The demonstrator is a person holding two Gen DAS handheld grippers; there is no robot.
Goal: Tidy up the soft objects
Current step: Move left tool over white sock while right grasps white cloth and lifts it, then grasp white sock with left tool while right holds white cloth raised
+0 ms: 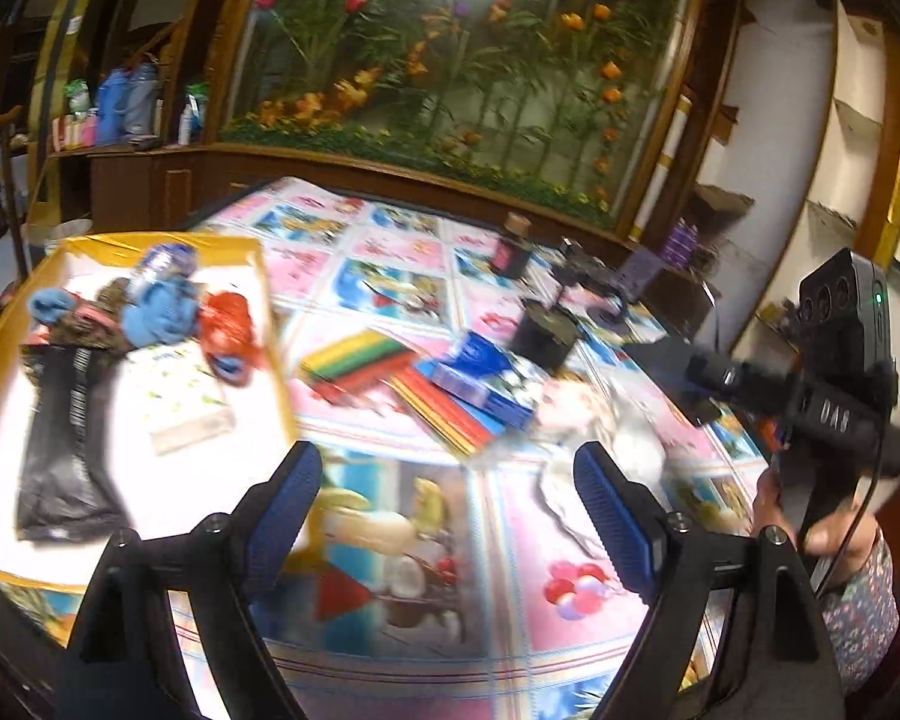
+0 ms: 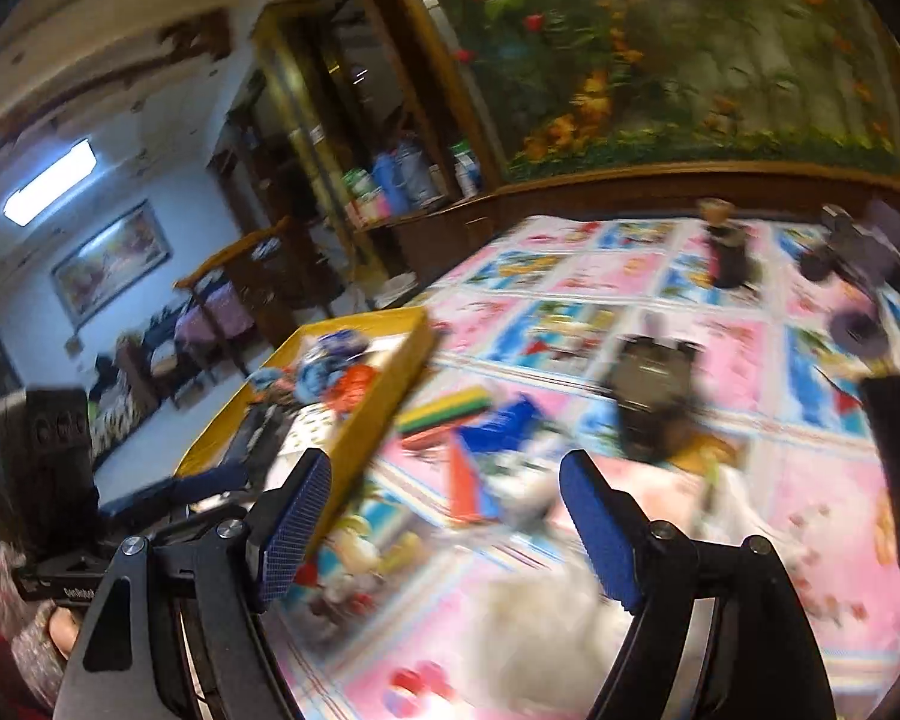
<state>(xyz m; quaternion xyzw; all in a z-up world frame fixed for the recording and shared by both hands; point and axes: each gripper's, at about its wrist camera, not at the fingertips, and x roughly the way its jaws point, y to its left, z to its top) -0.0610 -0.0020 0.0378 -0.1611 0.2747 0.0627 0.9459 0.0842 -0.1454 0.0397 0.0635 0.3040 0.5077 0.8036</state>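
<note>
A yellow-rimmed tray (image 1: 252,252) at the left holds blue socks (image 1: 162,312), a red soft item (image 1: 228,324), a long black cloth (image 1: 66,450) and a white patterned pouch (image 1: 180,402). A crumpled white soft thing (image 1: 618,438) lies on the patterned tablecloth just beyond my left gripper's right finger. My left gripper (image 1: 450,462) hovers open over the cloth, with nothing between its blue pads. In the blurred right wrist view my right gripper (image 2: 447,468) is open and empty too. The white soft thing (image 2: 546,618) lies below it and the tray (image 2: 384,408) to its left.
A striped stack of coloured sheets (image 1: 360,360) and a blue box (image 1: 486,384) lie mid-table. A black round jar (image 1: 546,333) and a dark bottle (image 1: 510,252) stand farther back. A person's hand (image 1: 834,534) holds the other tool at the right. Wooden cabinets line the far side.
</note>
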